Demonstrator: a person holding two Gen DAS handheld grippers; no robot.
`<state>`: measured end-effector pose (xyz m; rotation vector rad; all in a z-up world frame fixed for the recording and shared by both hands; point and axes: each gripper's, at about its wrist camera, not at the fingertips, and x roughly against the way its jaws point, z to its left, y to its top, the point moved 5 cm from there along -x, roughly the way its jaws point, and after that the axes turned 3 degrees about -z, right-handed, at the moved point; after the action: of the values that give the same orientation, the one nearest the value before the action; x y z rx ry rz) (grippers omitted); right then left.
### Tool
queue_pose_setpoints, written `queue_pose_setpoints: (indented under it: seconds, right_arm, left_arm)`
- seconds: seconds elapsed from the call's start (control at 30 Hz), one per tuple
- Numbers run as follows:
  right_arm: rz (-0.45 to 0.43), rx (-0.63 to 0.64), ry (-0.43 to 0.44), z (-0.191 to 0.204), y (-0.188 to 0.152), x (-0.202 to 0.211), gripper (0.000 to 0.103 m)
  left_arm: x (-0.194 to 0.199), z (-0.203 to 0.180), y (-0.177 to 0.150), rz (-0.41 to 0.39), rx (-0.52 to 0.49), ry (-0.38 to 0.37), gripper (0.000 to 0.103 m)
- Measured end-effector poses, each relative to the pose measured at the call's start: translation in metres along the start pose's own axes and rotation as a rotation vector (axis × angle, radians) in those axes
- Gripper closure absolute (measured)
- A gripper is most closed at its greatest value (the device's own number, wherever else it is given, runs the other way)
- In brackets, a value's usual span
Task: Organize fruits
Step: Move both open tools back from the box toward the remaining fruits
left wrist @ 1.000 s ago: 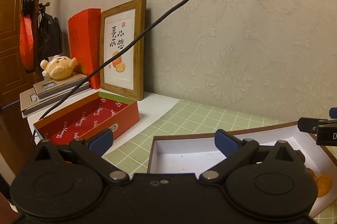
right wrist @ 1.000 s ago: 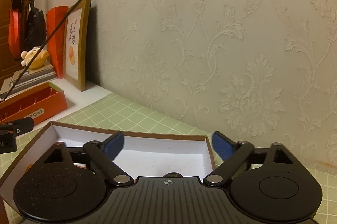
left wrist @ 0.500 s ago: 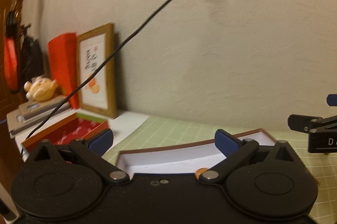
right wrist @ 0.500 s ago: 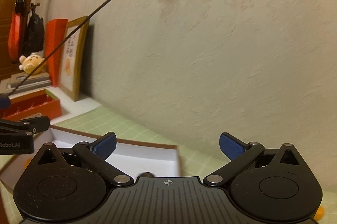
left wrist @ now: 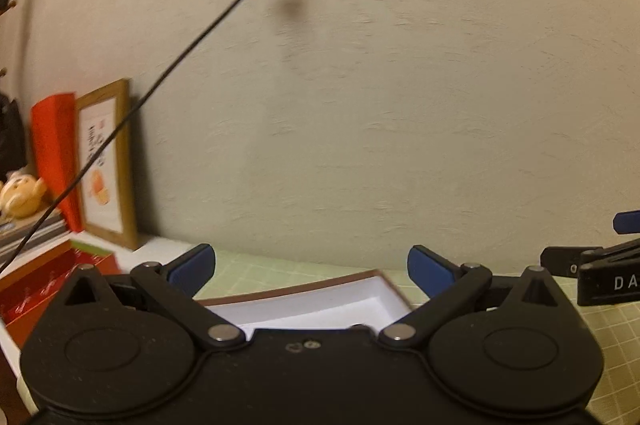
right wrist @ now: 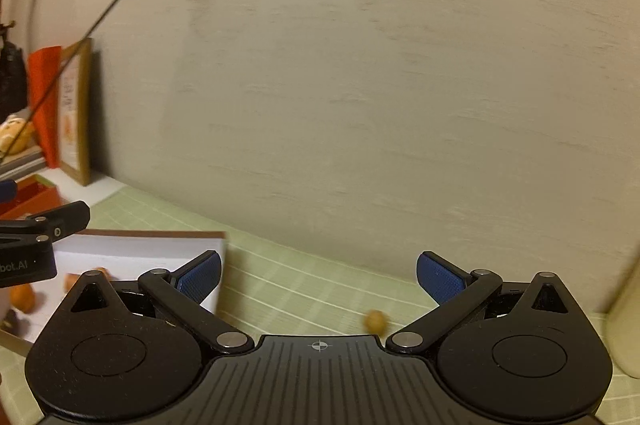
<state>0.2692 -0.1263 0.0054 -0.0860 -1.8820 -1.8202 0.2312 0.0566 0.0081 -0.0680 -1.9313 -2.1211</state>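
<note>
Right gripper (right wrist: 318, 275), jaws spread wide and empty, has a small orange fruit (right wrist: 376, 320) lying just ahead, nearer it than the empty, wide-open left gripper (left wrist: 311, 267).

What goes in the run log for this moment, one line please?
left tongs: open, empty | right tongs: open, empty | white box: holds orange fruits | loose fruit: on green mat

Dim, warm indoor light; both fisheye views motion-blurred, edges curved, corners black
</note>
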Motion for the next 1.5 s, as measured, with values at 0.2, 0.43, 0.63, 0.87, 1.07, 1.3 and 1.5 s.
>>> queue_pose_setpoints:
  seconds: [0.2,0.43,0.63,0.87,1.07,1.3,1.5]
  right_arm:
    - [-0.005,-0.029,-0.055,-0.036,-0.004,0.017,0.000]
    - [0.007,-0.054,-0.119,-0.080,-0.017,0.035,0.000]
    - [0.017,-0.067,-0.171,-0.111,-0.029,0.046,0.000]
    - [0.046,-0.080,-0.212,-0.139,-0.046,0.039,0.002]
    - [0.088,-0.088,-0.216,-0.153,-0.064,0.026,0.011]
    - [0.115,-0.090,-0.210,-0.160,-0.077,0.003,0.020]
    - [0.141,-0.090,-0.208,-0.162,-0.083,-0.018,0.033]
  left_arm:
    - [0.001,-0.037,0.002,0.009,0.001,-0.078,0.006]
    - [-0.002,-0.080,-0.001,0.046,-0.011,-0.162,0.007]
    - [-0.007,-0.113,-0.011,0.058,-0.010,-0.215,0.007]
    - [-0.015,-0.155,-0.023,0.056,-0.085,-0.246,0.008]
    - [-0.040,-0.175,-0.035,0.111,-0.088,-0.263,0.012]
    - [-0.062,-0.183,-0.048,0.160,-0.074,-0.272,0.019]
    - [-0.076,-0.190,-0.056,0.190,-0.072,-0.295,0.026]
